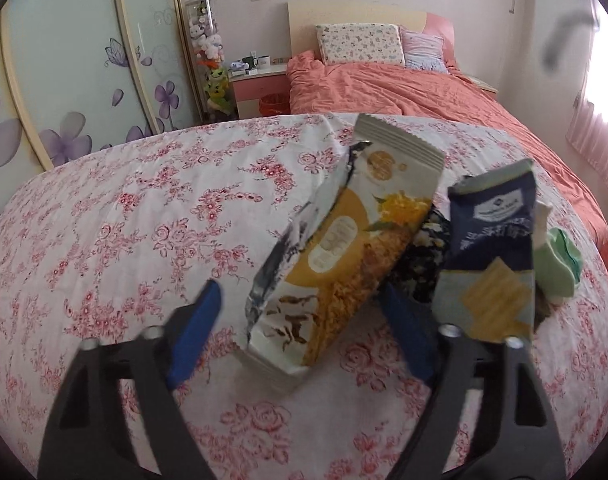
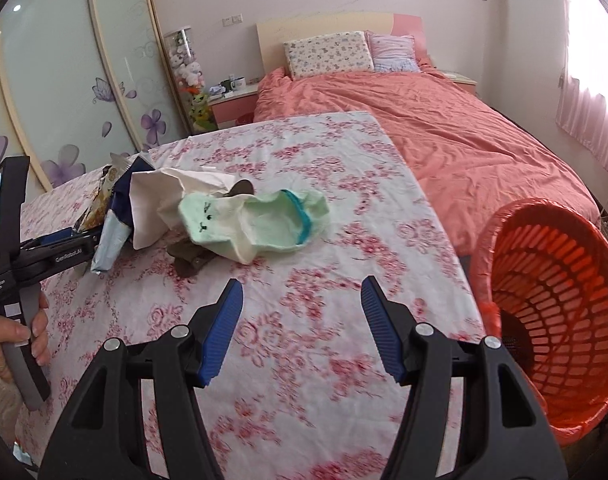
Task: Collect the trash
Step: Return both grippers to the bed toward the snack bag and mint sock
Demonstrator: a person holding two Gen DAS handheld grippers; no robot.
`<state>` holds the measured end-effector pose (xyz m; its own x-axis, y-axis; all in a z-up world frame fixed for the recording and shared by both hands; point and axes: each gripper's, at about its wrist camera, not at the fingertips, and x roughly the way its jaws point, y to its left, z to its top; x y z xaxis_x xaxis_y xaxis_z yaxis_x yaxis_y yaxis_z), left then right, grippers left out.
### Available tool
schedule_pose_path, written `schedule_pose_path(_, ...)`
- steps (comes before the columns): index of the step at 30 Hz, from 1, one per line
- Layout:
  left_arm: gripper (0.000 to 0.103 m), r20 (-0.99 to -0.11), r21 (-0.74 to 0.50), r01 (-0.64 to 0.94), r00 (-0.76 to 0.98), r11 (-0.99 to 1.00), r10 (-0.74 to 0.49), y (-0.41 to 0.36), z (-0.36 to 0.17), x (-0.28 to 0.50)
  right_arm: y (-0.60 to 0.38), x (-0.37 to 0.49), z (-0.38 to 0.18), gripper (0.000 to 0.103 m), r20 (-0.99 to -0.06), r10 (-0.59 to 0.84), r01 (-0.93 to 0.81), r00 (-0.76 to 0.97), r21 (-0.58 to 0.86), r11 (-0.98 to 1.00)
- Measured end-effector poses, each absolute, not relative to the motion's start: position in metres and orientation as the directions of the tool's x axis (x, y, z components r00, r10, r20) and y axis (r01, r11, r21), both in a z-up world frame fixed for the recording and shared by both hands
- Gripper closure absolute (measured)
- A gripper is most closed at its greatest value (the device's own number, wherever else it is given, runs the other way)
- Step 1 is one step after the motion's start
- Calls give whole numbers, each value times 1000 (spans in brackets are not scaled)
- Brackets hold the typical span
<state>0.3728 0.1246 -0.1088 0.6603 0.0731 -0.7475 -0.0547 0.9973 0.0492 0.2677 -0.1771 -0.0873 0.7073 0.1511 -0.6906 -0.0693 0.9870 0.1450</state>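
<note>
A torn yellow-and-white snack bag (image 1: 344,248) lies on the floral-cloth table (image 1: 123,220) between the blue pads of my left gripper (image 1: 304,332). Its jaws stand apart, with a small gap on each side of the bag. A dark blue snack packet (image 1: 492,248) leans just outside the right finger. In the right wrist view my right gripper (image 2: 301,328) is open over bare cloth with nothing between its fingers. The red mesh basket (image 2: 544,280) with a red liner stands to its right, beside the table. The left gripper (image 2: 79,240) reaches into the wrappers at the left.
A pale green sock (image 2: 255,220), white crumpled paper (image 2: 159,200) and a brown sock (image 2: 191,260) lie in a heap mid-table. A hand (image 2: 19,336) holds the left gripper's handle. Behind the table is a bed (image 2: 444,128) with an orange cover.
</note>
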Motion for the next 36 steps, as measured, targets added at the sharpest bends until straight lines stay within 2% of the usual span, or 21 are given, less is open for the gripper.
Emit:
schedule_pose_path(1,49,-754,40,-53,654,998,65,127,-110,375,-173,271,-88,41,-692,155,-74,705,146,987)
schedule_pose_path(5,55,-748,19,-67,661,998,59,139,-106,368,-164,280,-90,41,-696,170,-86,697,155,984)
schedule_pose_path(16,53,-796,41,-55,602,998,66,165,-105,325,-141,314,-94,41,-710,223,-103,668,208,973)
schedule_pose_path(20,47,-809,14,-79,585,997,58,170,-112,328,-134,325,-102,42,-734,191,-89,652,176,980)
schedule_pose_path(22,46,-814,13,-84,578,996,60,171,-116,330,-136,327,-104,49,-734,208,-94,647,194,976)
schedule_pose_path(23,43,-815,14,-85,576,996,61,171,-118,332,-137,326,-104,61,-732,209,-94,648,195,976)
schedule_pose_path(24,43,-811,18,-86,581,996,65,170,-119,332,-136,327,-106,78,-749,187,-84,636,174,981)
schedule_pose_path(25,42,-810,18,-86,583,996,65,170,-119,333,-137,328,-108,81,-758,183,-82,626,169,982)
schedule_pose_path(26,41,-808,15,-88,586,996,64,170,-119,333,-140,327,-107,95,-752,192,-83,631,180,980)
schedule_pose_path(27,41,-807,13,-90,587,996,64,170,-119,335,-141,327,-108,100,-758,189,-84,625,175,981)
schedule_pose_path(36,38,-793,12,-103,604,995,72,172,-121,332,-168,302,-97,101,-727,107,-24,679,124,992)
